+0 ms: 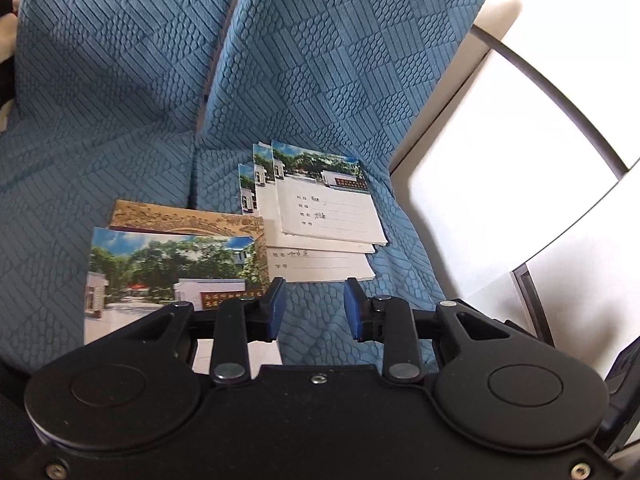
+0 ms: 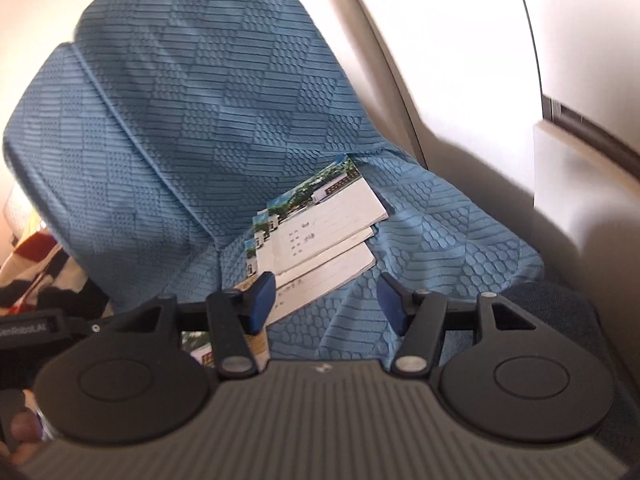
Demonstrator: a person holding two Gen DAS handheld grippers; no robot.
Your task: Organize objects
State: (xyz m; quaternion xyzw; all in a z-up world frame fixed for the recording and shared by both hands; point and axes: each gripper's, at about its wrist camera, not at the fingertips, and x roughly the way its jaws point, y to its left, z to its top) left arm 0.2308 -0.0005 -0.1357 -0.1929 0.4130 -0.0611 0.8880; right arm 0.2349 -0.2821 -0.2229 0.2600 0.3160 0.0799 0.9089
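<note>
Covering the whole seat and backrest, a blue textured sofa cover [image 1: 132, 92] fills most of both views; its weave changes between ribbed stripes and scale-like bumps in square patches, and a deep crease runs down between two back cushions. On the seat lies a fanned stack of notebooks [image 1: 324, 208] with white covers, a photo strip of trees and a building along the top, and handwritten lines on the front. Just beside them, nearer the left camera, lies a notebook with a full photo cover [image 1: 168, 272], partly overlapping a brown patterned booklet [image 1: 180, 220] underneath. To the right of the sofa stands a pale wall panel [image 1: 520, 128] with a dark curved strip across it, brightly lit. At the far left edge of the right wrist view a striped cloth in red, white and black [image 2: 36, 264] is bunched up beside the sofa.

The left tool [image 1: 314, 308] hangs over bare seat fabric just in front of the notebooks, its blue pads spread a little with nothing between them. The right tool [image 2: 326, 300] hangs over the seat in front of the same stack, its jaws wider and opening, with only fabric showing between them; its left pad overlaps the corner of the lowest notebook in the picture, and whether it touches cannot be told
</note>
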